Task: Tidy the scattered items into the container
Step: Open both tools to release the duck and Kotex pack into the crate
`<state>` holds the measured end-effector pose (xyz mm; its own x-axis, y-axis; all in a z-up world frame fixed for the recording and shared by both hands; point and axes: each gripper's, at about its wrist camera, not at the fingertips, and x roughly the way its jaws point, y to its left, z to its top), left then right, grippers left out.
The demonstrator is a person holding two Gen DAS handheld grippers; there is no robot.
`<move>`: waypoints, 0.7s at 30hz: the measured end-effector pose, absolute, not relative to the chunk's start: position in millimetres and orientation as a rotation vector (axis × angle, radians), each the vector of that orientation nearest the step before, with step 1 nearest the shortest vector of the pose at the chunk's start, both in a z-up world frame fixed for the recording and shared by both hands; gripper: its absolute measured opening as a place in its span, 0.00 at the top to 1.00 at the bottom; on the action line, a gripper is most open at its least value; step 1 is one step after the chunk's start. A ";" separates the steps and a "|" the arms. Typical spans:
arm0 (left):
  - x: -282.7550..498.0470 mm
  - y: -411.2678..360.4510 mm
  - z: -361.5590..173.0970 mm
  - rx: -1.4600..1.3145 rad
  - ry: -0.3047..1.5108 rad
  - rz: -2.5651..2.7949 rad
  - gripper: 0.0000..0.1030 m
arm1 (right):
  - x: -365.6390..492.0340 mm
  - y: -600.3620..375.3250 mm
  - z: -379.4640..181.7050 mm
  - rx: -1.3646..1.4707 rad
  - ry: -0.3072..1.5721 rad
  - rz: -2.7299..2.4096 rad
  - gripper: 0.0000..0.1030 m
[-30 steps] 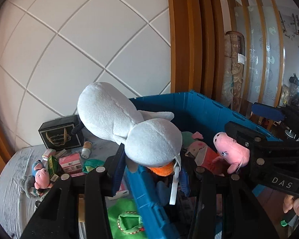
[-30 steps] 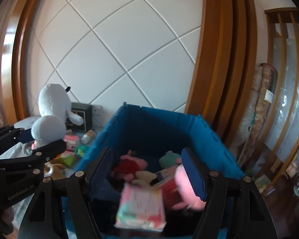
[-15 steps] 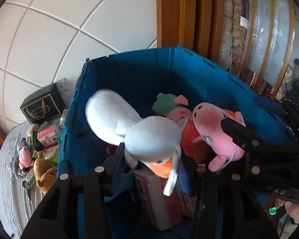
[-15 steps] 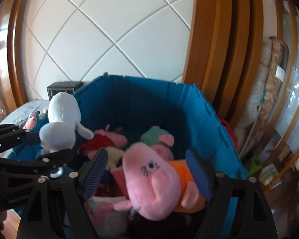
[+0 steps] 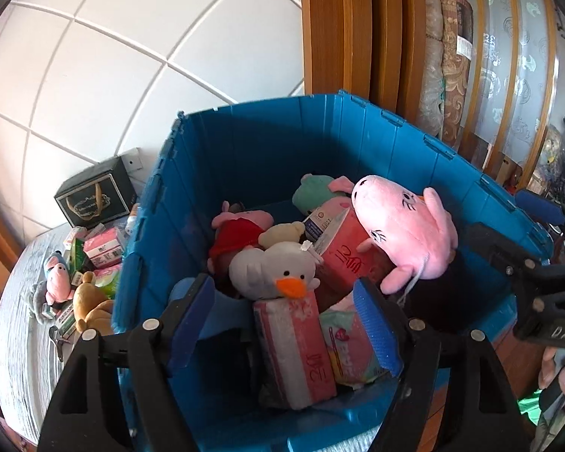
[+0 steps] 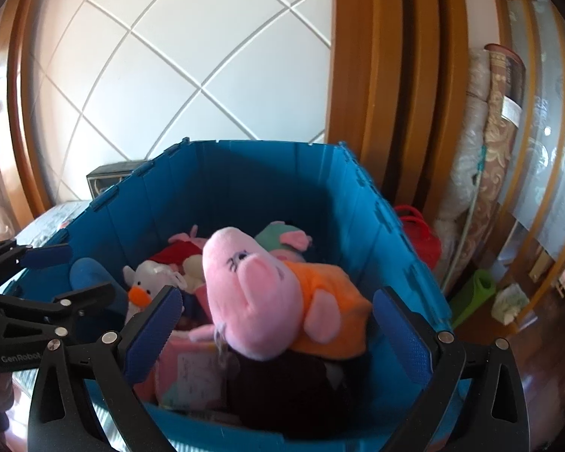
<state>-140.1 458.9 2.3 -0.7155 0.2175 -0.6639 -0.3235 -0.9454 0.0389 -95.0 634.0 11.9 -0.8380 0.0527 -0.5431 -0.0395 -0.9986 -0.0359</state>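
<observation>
Opening tools point(image 5: 284, 324), plush toys point(image 5: 275, 275) in bin point(image 5: 358, 132)

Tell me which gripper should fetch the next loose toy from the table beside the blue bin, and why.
Left, probably. The left gripper sits on the bin's table side, where the brown bear and small boxes lie. Its jaws are opening off the duck. The right gripper, releasing the pig, faces away from them.

Left gripper point(image 5: 282, 324) and right gripper point(image 6: 278, 335) are both opening, empty.
</observation>
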 end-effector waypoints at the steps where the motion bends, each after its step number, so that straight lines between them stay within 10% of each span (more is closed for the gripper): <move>1: -136.5 455.7 4.1 -0.985 0.215 2.666 0.23 | -90.2 635.4 12.4 -0.871 -0.031 2.966 0.00; 21: -82.1 358.9 27.3 -0.779 0.059 2.857 0.20 | -42.9 579.8 20.9 -0.778 -0.030 3.027 0.00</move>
